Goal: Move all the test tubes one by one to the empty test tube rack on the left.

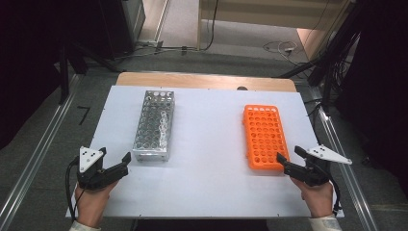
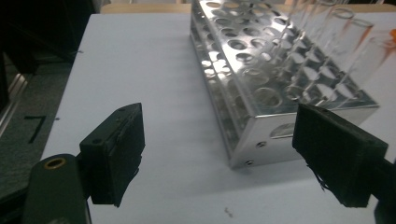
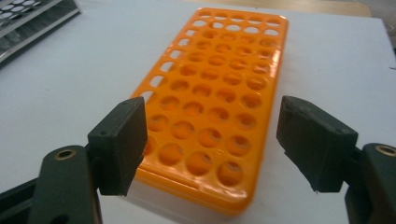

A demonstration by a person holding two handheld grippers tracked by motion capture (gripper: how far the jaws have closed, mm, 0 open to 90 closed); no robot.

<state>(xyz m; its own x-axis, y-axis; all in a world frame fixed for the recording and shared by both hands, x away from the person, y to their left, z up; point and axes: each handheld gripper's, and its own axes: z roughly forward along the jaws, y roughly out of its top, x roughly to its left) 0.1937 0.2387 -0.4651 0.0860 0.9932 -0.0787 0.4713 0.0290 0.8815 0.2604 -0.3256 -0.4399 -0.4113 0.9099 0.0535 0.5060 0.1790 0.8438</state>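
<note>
- The left tool (image 1: 117, 165) hangs wide open and empty just beside the near end of the metal rack (image 1: 154, 126), which stands on the left half of the tabletop (image 1: 207, 144). Its glass tubes (image 2: 336, 42) crowd the rack's right rows, so a careless sideways reach could knock or crack one.
- The right tool (image 1: 288, 156) is wide open too, holding nothing, at the near right corner of the empty orange rack (image 1: 263, 136). That light rack may slide if bumped.
</note>
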